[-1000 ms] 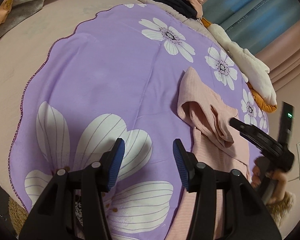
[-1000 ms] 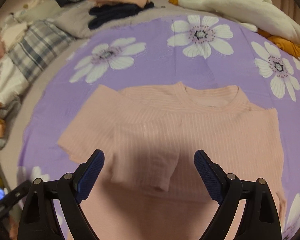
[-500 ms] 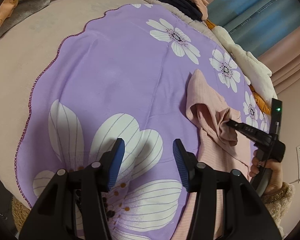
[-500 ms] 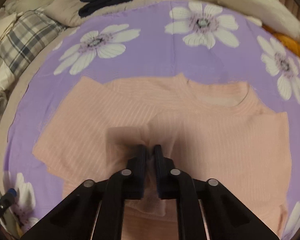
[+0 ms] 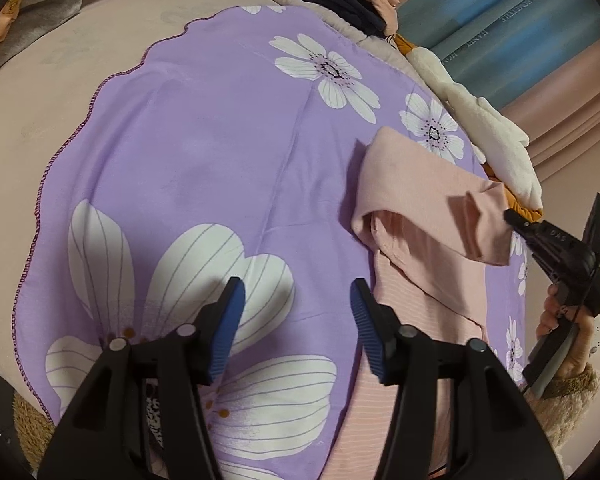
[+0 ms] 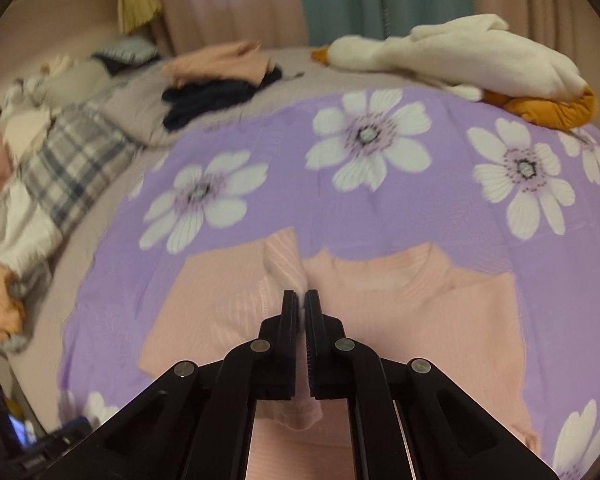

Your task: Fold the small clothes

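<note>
We saw a pink ribbed shirt (image 6: 420,312) lying on a purple floral sheet (image 5: 220,140) spread over a bed. Our right gripper (image 6: 300,300) had its jaws pressed together on a fold of the shirt's sleeve (image 5: 476,220), which was lifted off the sheet and drawn across the shirt's body. In the left wrist view that gripper (image 5: 514,218) appeared at the right edge, held in a hand (image 5: 568,340) with a fuzzy cuff, pink cloth hanging from its tip.

Our left gripper (image 5: 296,312) hung over a large white flower printed on the sheet, just beside the shirt's near edge. Its jaws had just been opening and stood about half apart, with nothing between them.

Beyond the sheet's far edge lay a white plush goose (image 6: 460,56) with orange feet, a stack of dark and peach folded clothes (image 6: 220,80), and a plaid blanket (image 6: 68,160) to the left. Curtains (image 6: 340,0) hung behind the bed.
</note>
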`<state>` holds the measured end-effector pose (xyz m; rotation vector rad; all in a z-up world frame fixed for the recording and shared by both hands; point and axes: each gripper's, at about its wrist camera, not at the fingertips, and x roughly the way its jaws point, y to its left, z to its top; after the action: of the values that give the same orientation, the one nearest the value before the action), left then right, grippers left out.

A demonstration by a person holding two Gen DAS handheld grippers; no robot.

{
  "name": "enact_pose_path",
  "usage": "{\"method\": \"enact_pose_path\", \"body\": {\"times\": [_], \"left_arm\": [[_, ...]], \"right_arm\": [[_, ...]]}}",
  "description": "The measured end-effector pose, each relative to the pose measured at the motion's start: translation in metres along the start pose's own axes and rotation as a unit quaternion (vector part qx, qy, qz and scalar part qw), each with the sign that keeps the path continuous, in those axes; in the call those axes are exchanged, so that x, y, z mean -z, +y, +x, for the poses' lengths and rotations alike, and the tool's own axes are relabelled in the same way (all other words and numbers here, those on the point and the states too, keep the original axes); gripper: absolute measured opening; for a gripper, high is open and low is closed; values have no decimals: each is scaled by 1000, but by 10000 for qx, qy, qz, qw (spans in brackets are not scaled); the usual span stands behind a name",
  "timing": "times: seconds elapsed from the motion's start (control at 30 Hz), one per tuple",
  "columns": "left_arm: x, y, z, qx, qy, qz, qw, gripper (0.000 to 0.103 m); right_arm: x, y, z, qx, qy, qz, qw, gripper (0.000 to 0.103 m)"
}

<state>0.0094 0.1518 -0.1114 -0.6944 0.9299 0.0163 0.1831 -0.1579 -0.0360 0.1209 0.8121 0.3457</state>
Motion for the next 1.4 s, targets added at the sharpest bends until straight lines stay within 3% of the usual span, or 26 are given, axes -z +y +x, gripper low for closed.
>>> {"method": "enact_pose_path", "body": {"times": [0.33,0.8,1.23,1.4], "left_arm": [[-3,-9,8,7,74,84,9999,55],[-14,-40,25,20,161,483,9987,55],[-48,-73,52,6,143,762,9970,53],[-63,-97,76,11,233,991,9948,42]], "right_arm": [[-11,-20,-25,384,-457,28,9982,5],[-12,-56,-41,368,-595,407,9967,5],[-4,-89,-34,438,-416,606,9963,5],[7,-104,-21,498,-204,688,9962,5]]}}
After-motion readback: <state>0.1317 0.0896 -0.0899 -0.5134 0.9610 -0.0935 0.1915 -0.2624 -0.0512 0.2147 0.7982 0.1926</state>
